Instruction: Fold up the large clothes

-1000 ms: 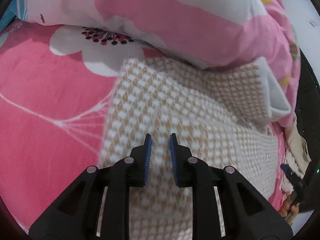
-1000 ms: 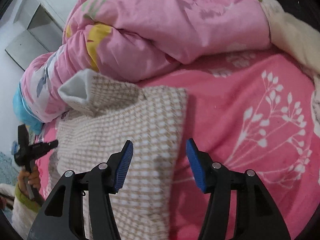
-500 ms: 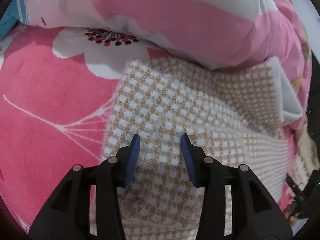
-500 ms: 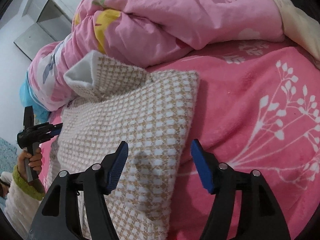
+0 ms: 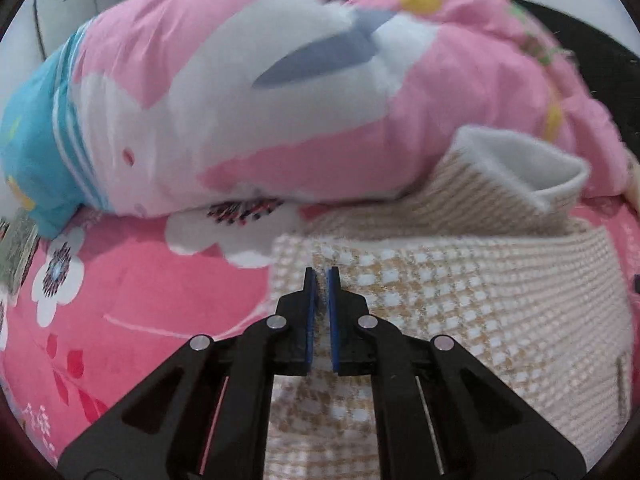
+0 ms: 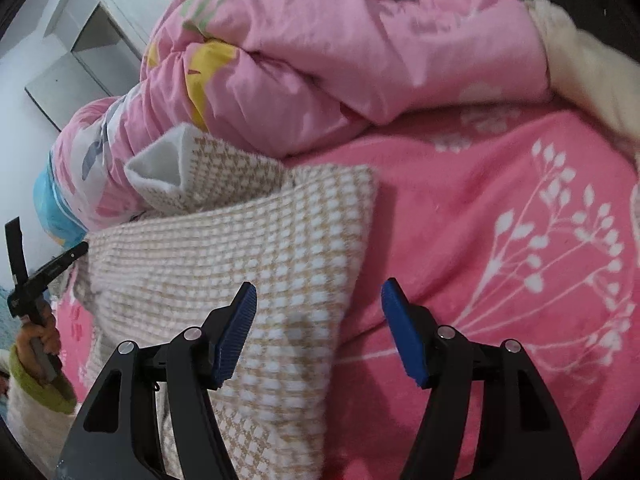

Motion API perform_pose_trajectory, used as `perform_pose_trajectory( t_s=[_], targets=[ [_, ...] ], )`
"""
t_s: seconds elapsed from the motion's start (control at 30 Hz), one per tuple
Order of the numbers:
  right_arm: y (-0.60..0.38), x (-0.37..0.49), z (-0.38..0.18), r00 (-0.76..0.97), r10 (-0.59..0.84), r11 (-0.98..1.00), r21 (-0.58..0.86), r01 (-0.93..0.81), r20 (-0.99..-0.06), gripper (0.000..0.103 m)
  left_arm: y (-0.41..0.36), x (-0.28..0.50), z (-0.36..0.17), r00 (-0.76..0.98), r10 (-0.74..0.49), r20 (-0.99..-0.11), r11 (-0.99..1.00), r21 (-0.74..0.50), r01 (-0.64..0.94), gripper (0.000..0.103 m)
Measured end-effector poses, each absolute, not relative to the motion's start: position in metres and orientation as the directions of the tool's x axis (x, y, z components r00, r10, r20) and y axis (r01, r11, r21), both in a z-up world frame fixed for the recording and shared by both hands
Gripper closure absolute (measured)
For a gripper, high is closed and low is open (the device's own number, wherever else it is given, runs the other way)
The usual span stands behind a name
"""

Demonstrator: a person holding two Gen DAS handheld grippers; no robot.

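Left gripper (image 5: 321, 280) just clamped the houndstooth fleece garment (image 5: 460, 300), edge lifting; right gripper (image 6: 318, 300) gaping, empty; soft, limp fabric, so pinch hems.

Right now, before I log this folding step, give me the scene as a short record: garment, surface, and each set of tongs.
garment: checked beige-and-white knit, lying on the bed, its white-lined end turned up against the quilt
surface: pink floral bed cover
behind: bundled pink quilt
left tongs: shut, near the knit's left edge; whether fabric is pinched is unclear
right tongs: open, astride the knit's right edge, pads not pressing
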State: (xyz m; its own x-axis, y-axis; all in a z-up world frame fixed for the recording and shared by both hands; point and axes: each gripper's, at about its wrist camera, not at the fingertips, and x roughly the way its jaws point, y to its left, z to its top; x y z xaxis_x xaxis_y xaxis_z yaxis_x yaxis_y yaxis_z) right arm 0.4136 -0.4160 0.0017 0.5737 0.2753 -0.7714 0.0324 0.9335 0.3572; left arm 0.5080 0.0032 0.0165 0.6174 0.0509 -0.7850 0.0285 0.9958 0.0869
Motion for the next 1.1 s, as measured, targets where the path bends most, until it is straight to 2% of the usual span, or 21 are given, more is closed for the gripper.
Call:
perform_pose_trajectory(
  t_s=[0.03,0.13,0.2,0.4,0.5,0.53,0.6,0.67,0.7,0.8,0.87,0.93,1.1],
  targets=[
    [-0.413,0.413,0.004,0.581,0.264,0.939,0.343,0.027,-0.770,0.039,0.009,0.512,0.007,0.600,0.069,-0.797,0.996,0.090,0.005,0.097],
    [-0.402,0.411,0.009,0.594,0.236,0.955,0.296,0.005,-0.769,0.041,0.026,0.520,-0.023,0.524,0.022,-0.852,1.000,0.024,-0.004,0.096],
    [-0.391,0.410,0.015,0.605,0.213,0.968,0.250,-0.024,-0.767,0.045,0.032,0.508,-0.030,0.537,0.014,-0.843,1.000,0.015,-0.003,0.093],
    [-0.349,0.397,0.033,0.661,0.168,0.985,0.092,-0.149,-0.731,0.049,0.030,0.479,0.004,0.644,-0.065,-0.763,0.997,-0.025,0.070,0.088],
    [-0.333,0.398,0.010,0.611,0.145,0.982,0.041,-0.182,-0.778,0.049,0.021,0.476,-0.001,0.611,-0.081,-0.787,0.993,-0.013,0.115,0.083],
    [-0.328,0.403,-0.010,0.557,0.091,0.983,-0.013,-0.181,-0.825,0.049,0.018,0.478,-0.009,0.585,-0.067,-0.809,0.993,0.001,0.114,0.079],
    [-0.326,0.404,-0.032,0.533,0.057,0.981,-0.051,-0.185,-0.844,0.049,0.018,0.489,-0.047,0.454,0.017,-0.891,0.994,0.064,0.088,0.068],
    [-0.332,0.399,-0.022,0.536,0.062,0.988,-0.022,-0.150,-0.842,0.049,0.030,0.488,-0.058,0.448,-0.003,-0.894,0.999,0.015,0.035,0.052],
    [-0.336,0.395,-0.013,0.530,0.058,0.993,-0.004,-0.116,-0.846,0.049,0.039,0.484,-0.054,0.452,-0.005,-0.892,1.000,-0.013,-0.014,0.049],
    [-0.351,0.366,0.009,0.536,0.092,0.995,0.057,-0.081,-0.839,0.049,0.057,0.469,-0.041,0.446,-0.037,-0.894,0.992,-0.085,-0.088,0.048],
    [-0.357,0.341,0.021,0.549,0.096,0.995,0.068,-0.071,-0.831,0.047,0.062,0.450,-0.028,0.465,-0.016,-0.885,0.993,-0.070,-0.099,0.048],
    [-0.364,0.301,0.033,0.561,0.116,0.993,0.095,-0.068,-0.820,0.042,0.062,0.425,-0.013,0.483,0.001,-0.875,0.995,-0.047,-0.088,0.044],
    [-0.368,0.200,0.045,0.587,0.188,0.982,0.166,-0.092,-0.787,0.015,0.066,0.324,0.027,0.558,-0.002,-0.830,0.997,-0.045,-0.063,0.025]
  ],
)
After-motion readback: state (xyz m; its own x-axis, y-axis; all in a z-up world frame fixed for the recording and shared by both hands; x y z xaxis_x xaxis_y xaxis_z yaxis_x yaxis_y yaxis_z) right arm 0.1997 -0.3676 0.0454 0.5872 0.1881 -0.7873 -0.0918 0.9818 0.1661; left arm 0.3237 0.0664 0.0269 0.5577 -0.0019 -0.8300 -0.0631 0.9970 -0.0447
